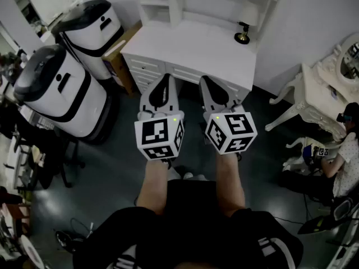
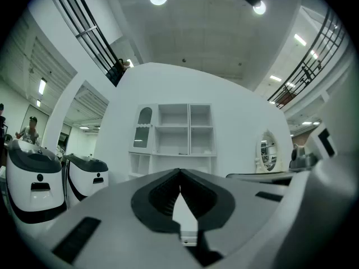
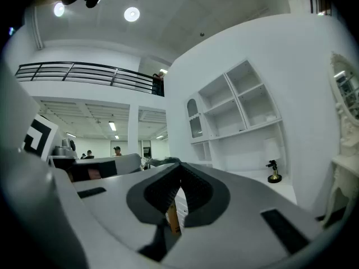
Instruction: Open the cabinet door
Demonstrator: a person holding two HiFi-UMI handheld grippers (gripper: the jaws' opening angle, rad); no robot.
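White shelved desk stands ahead of left gripper and right gripper, both closed and empty

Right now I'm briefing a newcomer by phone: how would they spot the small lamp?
Find the white desk with drawers, under the open white shelves. At its right rear corner stands the lamp: dark base, white shade, the only thing visible on the desktop.
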